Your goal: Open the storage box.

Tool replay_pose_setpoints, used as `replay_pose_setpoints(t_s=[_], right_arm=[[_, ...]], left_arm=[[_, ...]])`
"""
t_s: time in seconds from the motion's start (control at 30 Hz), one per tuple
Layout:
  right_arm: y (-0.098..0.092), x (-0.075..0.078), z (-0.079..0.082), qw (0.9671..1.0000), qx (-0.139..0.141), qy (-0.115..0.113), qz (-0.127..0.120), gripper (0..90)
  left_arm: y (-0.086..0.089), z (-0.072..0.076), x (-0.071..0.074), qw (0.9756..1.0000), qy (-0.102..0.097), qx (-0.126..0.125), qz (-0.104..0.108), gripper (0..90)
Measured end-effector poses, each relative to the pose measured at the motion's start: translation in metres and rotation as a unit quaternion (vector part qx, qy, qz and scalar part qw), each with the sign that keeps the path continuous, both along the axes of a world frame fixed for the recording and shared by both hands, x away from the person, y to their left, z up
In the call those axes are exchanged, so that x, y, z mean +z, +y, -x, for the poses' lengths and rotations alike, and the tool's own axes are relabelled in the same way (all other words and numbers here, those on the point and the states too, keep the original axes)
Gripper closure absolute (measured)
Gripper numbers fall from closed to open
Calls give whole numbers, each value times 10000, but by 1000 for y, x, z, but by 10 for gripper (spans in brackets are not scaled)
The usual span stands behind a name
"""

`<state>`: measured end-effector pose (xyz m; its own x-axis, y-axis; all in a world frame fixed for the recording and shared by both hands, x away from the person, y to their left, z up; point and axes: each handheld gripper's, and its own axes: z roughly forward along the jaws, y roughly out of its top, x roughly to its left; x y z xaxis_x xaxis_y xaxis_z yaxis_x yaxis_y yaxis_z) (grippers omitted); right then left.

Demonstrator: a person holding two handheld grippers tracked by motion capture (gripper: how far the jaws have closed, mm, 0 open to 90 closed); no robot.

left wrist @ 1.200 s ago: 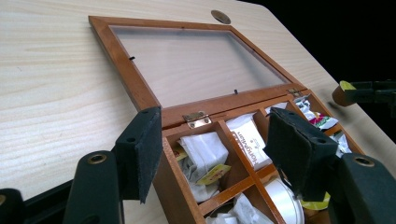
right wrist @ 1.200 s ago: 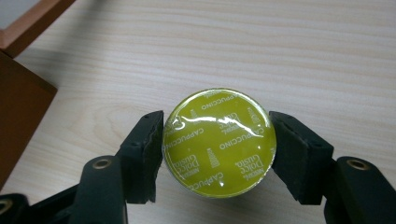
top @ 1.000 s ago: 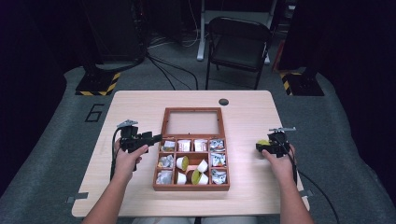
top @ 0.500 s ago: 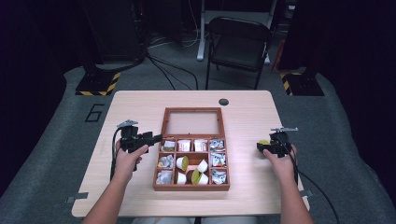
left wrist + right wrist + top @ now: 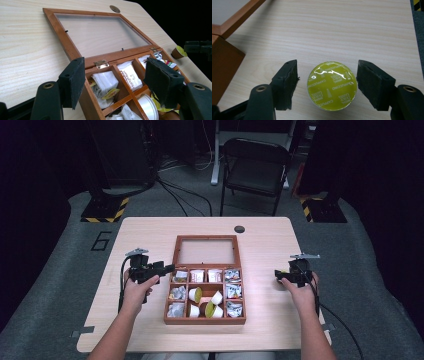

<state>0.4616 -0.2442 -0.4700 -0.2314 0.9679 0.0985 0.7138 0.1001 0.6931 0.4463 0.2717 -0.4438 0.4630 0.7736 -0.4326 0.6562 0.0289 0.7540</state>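
Observation:
A wooden compartment box (image 5: 205, 321) lies mid-table with its glass lid (image 5: 205, 251) folded back flat. It holds tea bags (image 5: 106, 81) and several capsules. My left gripper (image 5: 167, 268) is at the box's upper left corner, open. Its jaws have just been opening and straddle the box's side wall (image 5: 91, 100) without pressing on it. My right gripper (image 5: 327, 85) is open to the right of the box; its jaws have just been opening too. A capsule (image 5: 332, 86) with a yellow-green lid stands on the table between them, with a gap on each side.
The same capsule (image 5: 179, 52) and the right gripper (image 5: 200, 47) show far off in the left gripper view. A round dark grommet (image 5: 239, 229) sits near the table's back edge. A folding chair (image 5: 255, 165) stands behind the table (image 5: 150, 235).
In the high view both hands stay about where they were; the right hand has shifted only slightly. The box and capsule have not moved.

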Motion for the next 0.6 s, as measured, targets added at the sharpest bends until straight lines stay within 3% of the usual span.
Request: replay_pose_setpoints(t_s=[0.37,0.6], right_arm=[[17,12,3,9995,274,-115,-115,333],[30,14,4,9982,577,-132,-28,359]], left_arm=[[-2,0,0,9999,-3,-92,-80,337],[-1,-1,0,9998,-12,-111,-167,337]])
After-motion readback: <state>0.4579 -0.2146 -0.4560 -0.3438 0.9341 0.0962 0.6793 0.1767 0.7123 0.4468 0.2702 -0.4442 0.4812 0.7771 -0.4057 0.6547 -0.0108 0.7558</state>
